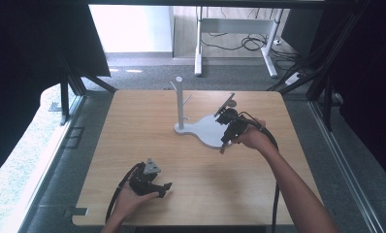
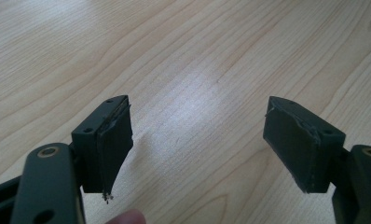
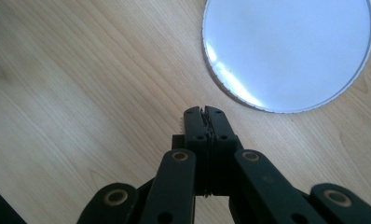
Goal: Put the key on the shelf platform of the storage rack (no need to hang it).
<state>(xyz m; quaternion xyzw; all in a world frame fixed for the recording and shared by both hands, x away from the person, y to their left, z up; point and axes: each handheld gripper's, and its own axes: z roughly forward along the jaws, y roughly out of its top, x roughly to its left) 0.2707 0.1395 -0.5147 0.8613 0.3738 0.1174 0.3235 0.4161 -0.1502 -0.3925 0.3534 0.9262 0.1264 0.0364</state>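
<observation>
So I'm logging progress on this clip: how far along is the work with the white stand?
Nothing looks done yet: the white pegged stand with its flat rounded base holds nothing on its pegs. In hand: the right gripper, jaws shut and holding nothing, hovers beside the base. The left gripper rests open over the bare wooden table. Any handling of the stand is left.

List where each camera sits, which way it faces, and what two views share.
High view: above the near table edge, facing forward and down; both forearms, stand.
Left gripper view: on the left tongs, facing bare wood; open jaws, a fingertip.
Right gripper view: on the right tongs, facing down; shut jaws.
Shared: the stand's white base, with the high view.
</observation>
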